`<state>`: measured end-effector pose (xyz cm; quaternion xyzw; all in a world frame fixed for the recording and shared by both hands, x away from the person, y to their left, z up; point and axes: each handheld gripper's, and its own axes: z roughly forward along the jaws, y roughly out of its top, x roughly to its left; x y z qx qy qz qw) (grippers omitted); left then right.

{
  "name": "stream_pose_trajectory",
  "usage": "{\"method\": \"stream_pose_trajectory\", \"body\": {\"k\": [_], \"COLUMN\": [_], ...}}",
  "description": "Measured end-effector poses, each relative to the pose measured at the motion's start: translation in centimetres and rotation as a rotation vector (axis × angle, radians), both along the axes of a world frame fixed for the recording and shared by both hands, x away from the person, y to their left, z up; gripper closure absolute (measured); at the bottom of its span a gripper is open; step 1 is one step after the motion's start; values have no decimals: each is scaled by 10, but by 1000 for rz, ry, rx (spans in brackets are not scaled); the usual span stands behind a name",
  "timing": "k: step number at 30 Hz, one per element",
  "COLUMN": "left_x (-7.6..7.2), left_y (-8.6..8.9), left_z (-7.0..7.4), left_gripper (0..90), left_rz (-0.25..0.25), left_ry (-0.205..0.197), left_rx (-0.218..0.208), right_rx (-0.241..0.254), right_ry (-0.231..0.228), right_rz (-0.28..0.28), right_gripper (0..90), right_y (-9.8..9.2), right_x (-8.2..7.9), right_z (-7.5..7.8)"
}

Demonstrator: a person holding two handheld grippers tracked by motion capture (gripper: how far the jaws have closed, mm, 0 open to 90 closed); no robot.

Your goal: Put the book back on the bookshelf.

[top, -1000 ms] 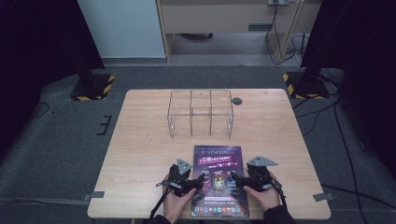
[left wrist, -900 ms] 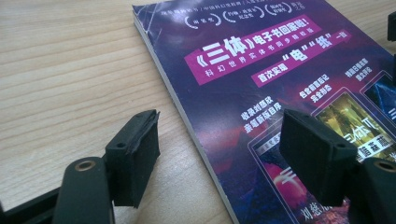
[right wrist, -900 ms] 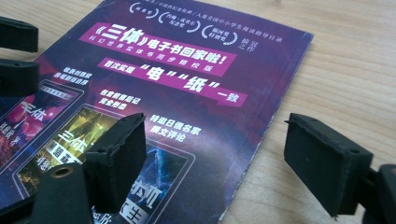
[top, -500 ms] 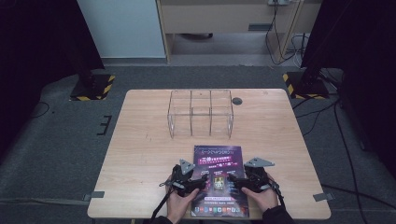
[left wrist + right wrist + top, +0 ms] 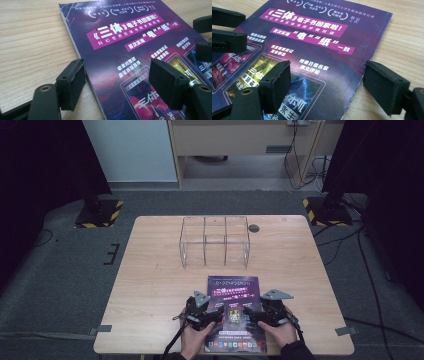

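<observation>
wooden table (image 5: 150, 270) on grey carpet (image 5: 60, 285); both grippers' fingers wide over the book (image 5: 234, 292).

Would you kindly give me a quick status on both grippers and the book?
Left gripper open, straddling book's left edge. Right gripper open, straddling its right edge. Book flat on table, not gripped. Clear divider box beyond, nothing obstructing.

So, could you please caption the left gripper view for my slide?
Left gripper open, its fingers straddling the purple book's left edge.
</observation>
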<state>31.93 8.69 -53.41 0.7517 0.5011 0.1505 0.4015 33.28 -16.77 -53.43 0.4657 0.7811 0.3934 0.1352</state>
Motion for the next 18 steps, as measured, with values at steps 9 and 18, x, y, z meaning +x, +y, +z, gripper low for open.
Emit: {"method": "stream_pose_trajectory", "body": {"k": [9, 18], "left_x": [1, 2], "left_y": [0, 1], "left_z": [0, 0], "left_gripper": [269, 324], "left_rz": [19, 42], "left_ry": [-1, 3], "left_rx": [-5, -32], "right_rx": [13, 20], "right_ry": [-13, -15], "right_rz": [-3, 3], "right_gripper": [217, 216], "right_y": [-1, -2], "right_x": [0, -1], "right_z": [-1, -2]}}
